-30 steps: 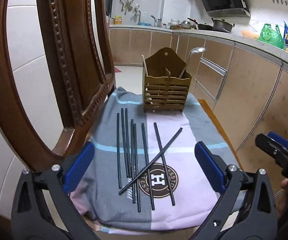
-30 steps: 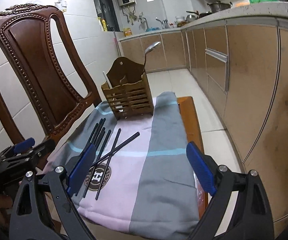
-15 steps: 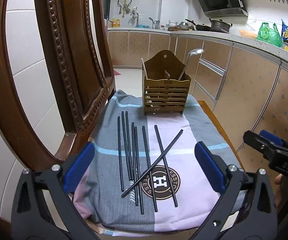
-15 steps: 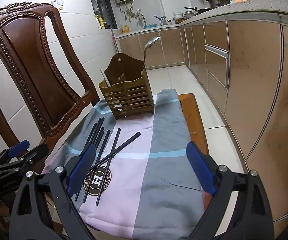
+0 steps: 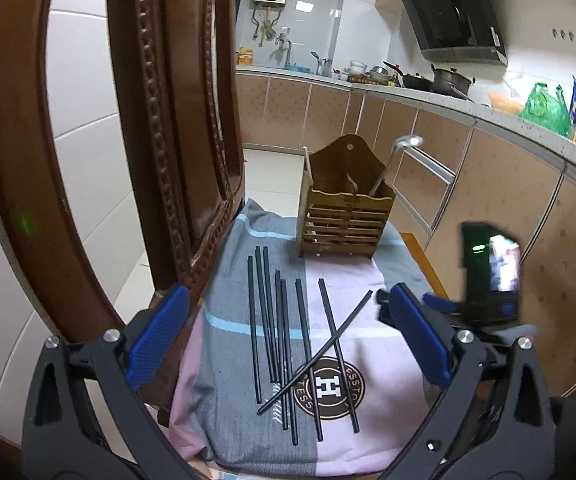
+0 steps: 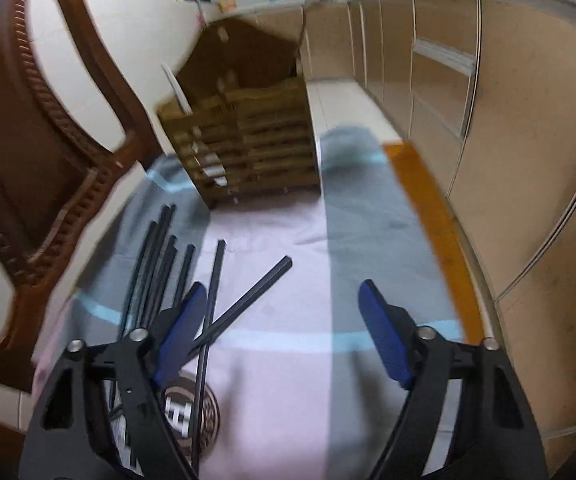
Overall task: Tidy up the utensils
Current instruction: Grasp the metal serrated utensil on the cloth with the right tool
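Note:
Several black chopsticks [image 5: 280, 332] lie side by side on a pink and grey cloth [image 5: 228, 280], and one slanted chopstick [image 5: 319, 352] crosses them. A slatted wooden utensil holder [image 5: 343, 220] stands at the cloth's far end with a metal ladle [image 5: 407, 142] in it. My left gripper [image 5: 286, 294] hovers open above the near ends, empty. My right gripper [image 6: 284, 292] points steeply down over the cloth and its jaws are closing. The slanted chopstick [image 6: 260, 286] lies on the cloth under the gap, near the left finger, with no pad touching it. The right view is blurred.
A carved wooden chair back [image 5: 168, 120] rises along the left of the cloth. The bare orange seat edge [image 6: 419, 200] shows on the right, with tan kitchen cabinets [image 5: 547, 240] beyond. The right gripper's body [image 5: 487, 272] sits close to my left gripper's right finger [image 5: 419, 336].
The right gripper has swung forward and down over the cloth toward the slanted chopstick, and its jaws have narrowed. The left gripper has risen slightly and stays open.

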`<state>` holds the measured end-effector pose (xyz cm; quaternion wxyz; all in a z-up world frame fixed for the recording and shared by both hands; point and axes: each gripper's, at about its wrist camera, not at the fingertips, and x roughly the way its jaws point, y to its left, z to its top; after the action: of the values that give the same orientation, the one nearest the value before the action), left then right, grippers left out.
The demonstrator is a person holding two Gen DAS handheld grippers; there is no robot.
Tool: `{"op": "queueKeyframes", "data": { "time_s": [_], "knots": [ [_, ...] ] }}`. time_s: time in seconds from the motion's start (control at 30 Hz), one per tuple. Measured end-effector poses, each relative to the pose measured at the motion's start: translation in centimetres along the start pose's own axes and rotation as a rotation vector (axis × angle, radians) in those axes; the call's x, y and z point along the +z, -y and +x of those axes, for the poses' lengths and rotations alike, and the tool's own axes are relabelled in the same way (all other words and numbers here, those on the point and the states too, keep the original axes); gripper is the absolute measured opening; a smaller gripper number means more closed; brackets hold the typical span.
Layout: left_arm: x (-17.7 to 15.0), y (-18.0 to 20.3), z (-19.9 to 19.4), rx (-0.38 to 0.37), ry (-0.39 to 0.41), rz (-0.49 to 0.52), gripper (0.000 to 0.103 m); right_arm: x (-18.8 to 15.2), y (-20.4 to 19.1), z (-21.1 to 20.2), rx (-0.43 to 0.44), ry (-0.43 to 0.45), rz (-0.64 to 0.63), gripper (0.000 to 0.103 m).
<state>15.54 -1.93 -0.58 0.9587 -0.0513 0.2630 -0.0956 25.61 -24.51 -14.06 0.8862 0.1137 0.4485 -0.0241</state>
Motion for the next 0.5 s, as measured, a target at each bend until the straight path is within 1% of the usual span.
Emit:
{"op": "queueKeyframes", "data": {
  "time_s": [0.07, 0.1, 0.13, 0.17, 0.2, 0.23, 0.27, 0.3, 0.4, 0.43, 0.47, 0.5],
  "knots": [
    [0.2, -0.4, 0.1, -0.002, -0.007, -0.008, 0.099, 0.3, -0.6, 1.7, -0.014, -0.029, 0.003, 0.064],
    [0.2, -0.6, 0.2, -0.003, -0.01, -0.014, 0.099, 0.5, -1.0, 2.5, -0.04, -0.037, -0.009, 0.063],
    [0.2, -0.7, 0.3, -0.004, -0.012, -0.017, 0.099, 0.7, -1.2, 3.5, -0.06, -0.05, -0.014, 0.057],
    [0.2, -0.7, 0.4, -0.004, -0.016, -0.018, 0.099, 0.8, -1.3, 4.1, -0.065, -0.064, -0.009, 0.052],
    [0.2, -0.8, 0.5, -0.006, -0.021, -0.02, 0.099, 0.9, -1.2, 4.9, -0.067, -0.085, -0.001, 0.05],
    [0.1, -0.9, 0.5, -0.007, -0.022, -0.02, 0.099, 1.1, -1.2, 6.0, -0.064, -0.115, 0.009, 0.044],
    [0.1, -0.9, 0.6, -0.007, -0.026, -0.019, 0.099, 1.1, -1.2, 6.4, -0.061, -0.12, 0.016, 0.042],
    [0.1, -0.8, 0.7, -0.007, -0.029, -0.019, 0.099, 1.3, -1.3, 6.6, -0.064, -0.107, 0.005, 0.041],
    [0.1, -0.9, 0.9, -0.01, -0.039, -0.019, 0.099, 1.9, -1.6, 7.3, -0.057, -0.109, -0.019, 0.04],
    [0.1, -0.8, 1.1, -0.008, -0.043, -0.016, 0.099, 2.0, -1.6, 7.5, -0.06, -0.105, -0.031, 0.036],
    [0.1, -0.7, 1.2, -0.006, -0.046, -0.014, 0.099, 2.0, -1.7, 7.7, -0.062, -0.103, -0.043, 0.03],
    [0.0, -0.7, 1.3, -0.005, -0.05, -0.013, 0.099, 2.2, -1.7, 7.8, -0.06, -0.105, -0.054, 0.026]
  ]
}}
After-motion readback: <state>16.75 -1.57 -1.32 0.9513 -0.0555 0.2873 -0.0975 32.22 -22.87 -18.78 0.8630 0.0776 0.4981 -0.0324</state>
